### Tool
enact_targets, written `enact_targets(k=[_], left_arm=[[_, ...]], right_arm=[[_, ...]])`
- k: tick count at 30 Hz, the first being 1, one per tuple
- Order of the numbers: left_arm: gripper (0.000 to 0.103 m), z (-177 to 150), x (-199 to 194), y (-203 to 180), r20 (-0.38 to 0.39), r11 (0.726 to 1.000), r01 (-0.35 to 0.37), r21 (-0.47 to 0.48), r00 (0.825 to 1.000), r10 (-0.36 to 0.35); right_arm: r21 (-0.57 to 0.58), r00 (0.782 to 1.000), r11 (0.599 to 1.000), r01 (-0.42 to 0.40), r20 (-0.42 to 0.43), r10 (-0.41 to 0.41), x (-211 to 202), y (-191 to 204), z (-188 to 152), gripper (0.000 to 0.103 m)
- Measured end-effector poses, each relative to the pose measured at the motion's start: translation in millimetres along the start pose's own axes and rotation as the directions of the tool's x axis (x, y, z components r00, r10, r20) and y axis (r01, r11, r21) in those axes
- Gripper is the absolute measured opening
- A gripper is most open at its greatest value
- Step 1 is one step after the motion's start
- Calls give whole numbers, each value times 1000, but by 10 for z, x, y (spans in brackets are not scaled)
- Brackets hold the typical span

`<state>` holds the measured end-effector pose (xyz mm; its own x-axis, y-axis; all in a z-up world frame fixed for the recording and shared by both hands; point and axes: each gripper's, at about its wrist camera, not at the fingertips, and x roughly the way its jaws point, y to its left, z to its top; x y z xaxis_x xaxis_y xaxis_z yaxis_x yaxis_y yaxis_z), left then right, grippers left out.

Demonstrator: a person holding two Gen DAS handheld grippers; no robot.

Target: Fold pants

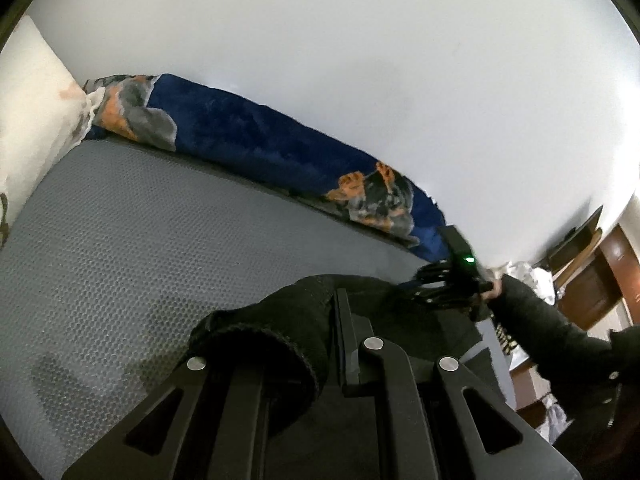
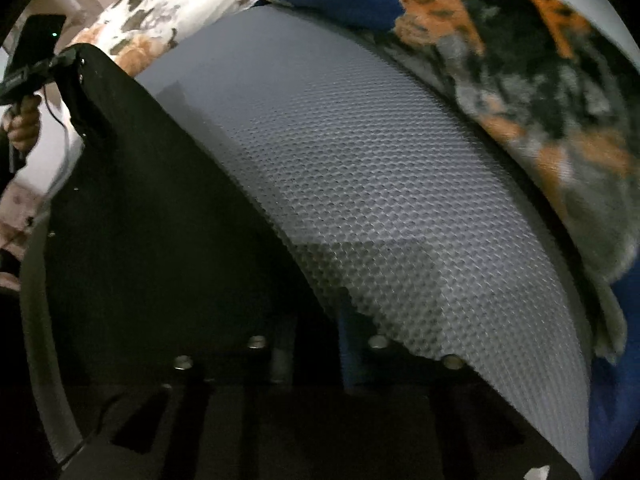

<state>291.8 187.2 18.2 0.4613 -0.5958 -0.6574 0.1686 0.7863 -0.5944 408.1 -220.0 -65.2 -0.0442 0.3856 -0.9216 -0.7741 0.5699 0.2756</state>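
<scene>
A grey honeycomb-textured mattress (image 1: pixel 132 232) is seen filling the left wrist view, and black pants (image 1: pixel 288 320) are held up over its near edge. The left tool (image 1: pixel 320 344) is clamped on the pants: a ribbed cuff or hem is bunched over its left finger, and the right finger (image 1: pixel 347 336) is pressed against the cloth. Farther along the same edge, the right tool (image 1: pixel 434 284) is seen at the other end of the black cloth, gripped by the person's right hand (image 1: pixel 495 289), with a green light lit on its body. Its fingers are drawn close together on the fabric.

In the right wrist view, the pants (image 2: pixel 160 220) are spread as a wide dark sheet across the left half of the frame, stretched from the right tool (image 2: pixel 312 344) up to the left tool (image 2: pixel 74 56) at the far upper left. The right tool's own fingertips are lost in the dark fabric, so the grip cannot be judged from there. The left hand (image 2: pixel 22 124) is seen below the left tool.

Along the mattress's far edge a blue blanket (image 1: pixel 256 140) with orange and grey print is bunched against a white wall (image 1: pixel 360 80). A floral pillow (image 2: pixel 168 8) is seen at the mattress's far-left corner.
</scene>
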Motion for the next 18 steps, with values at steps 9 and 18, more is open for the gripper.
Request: enact_targets(k=[9,18], left_arm=[[10,-81,-208,-32,-35,997,-24,67,999,27],[10,-644,-747,-311,-106,983,42,177,994,-23]], right_arm=[[120,934,949,290,180,-308,-829,838,-415,8],[240,921,927,287,198,-337,-1282,1771,-1194,7]])
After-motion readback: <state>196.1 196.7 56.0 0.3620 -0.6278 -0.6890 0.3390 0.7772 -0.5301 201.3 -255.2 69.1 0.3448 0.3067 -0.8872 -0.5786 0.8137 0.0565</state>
